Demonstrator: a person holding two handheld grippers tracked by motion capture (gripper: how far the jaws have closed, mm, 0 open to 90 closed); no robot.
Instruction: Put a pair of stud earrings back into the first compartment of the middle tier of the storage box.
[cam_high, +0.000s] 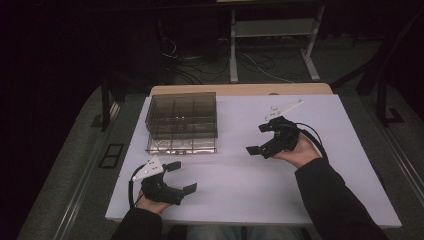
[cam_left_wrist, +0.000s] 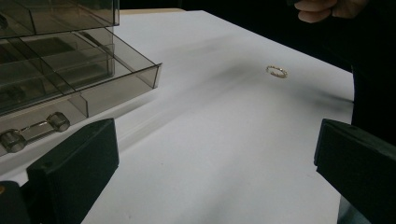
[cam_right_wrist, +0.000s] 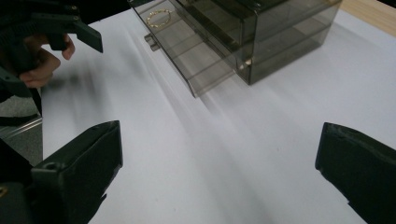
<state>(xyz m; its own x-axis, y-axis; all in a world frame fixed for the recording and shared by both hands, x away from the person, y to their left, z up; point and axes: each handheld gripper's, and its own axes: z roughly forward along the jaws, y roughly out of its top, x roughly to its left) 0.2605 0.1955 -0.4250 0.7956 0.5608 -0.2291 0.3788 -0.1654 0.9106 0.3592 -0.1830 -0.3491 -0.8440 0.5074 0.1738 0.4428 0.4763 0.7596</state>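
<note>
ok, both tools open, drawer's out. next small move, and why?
Probably ease the left tool forward toward the small ring on the white table. Its jaws are wide open and empty, the ring lies loose ahead of them, and the box's bottom drawer already stands pulled out to take it.

One white table (cam_high: 240, 190) fills the middle of the high view. One smoky clear drawer box (cam_high: 183, 114) stands at its upper left, with one drawer (cam_high: 181, 144) pulled out. Two grippers: a left gripper (cam_high: 181, 176) at lower left, a right gripper (cam_high: 259, 138) at centre right, each with two black jaws spread apart. Two small gold rings: one ring on the table (cam_left_wrist: 277, 71), one ring in the drawer (cam_right_wrist: 159, 18).
</note>
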